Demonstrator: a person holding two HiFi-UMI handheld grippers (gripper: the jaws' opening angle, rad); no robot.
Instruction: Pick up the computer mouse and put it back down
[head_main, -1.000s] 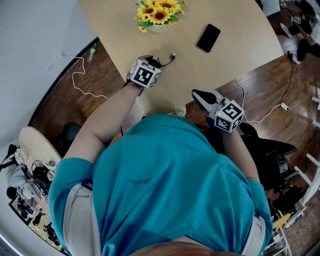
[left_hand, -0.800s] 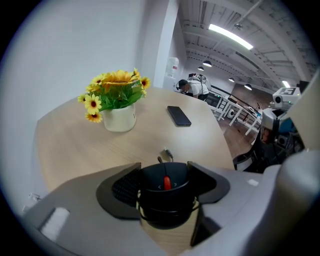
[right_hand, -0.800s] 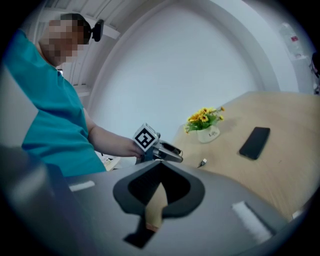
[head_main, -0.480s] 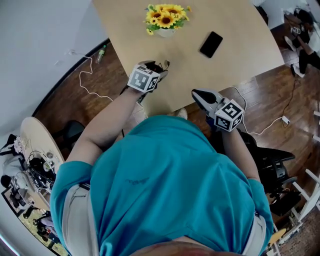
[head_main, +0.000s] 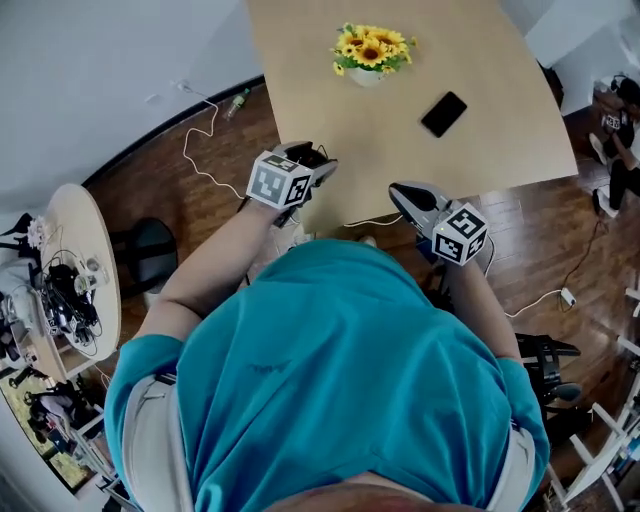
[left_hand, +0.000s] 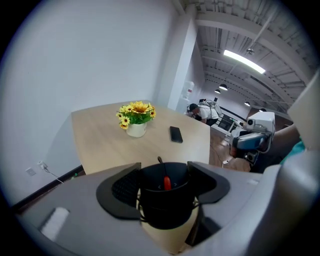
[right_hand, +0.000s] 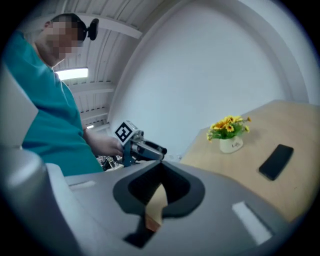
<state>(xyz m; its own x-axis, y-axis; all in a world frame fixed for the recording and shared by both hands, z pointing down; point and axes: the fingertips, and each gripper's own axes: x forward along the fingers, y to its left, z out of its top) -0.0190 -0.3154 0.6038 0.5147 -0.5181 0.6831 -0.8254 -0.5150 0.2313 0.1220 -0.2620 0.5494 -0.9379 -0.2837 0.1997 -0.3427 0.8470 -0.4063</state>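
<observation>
the black computer mouse sits clamped between the half-open jaws of the left gripper and appears lifted off the bench near its front edge, so the pick-up looks done and only setting it back down is left. the right gripper hovers nearby, its jaws almost together on nothing, well apart from the smartphone and the sunflower pot. in the head view the left marker cube covers most of the mouse, and its cable is hard to trace.
</observation>
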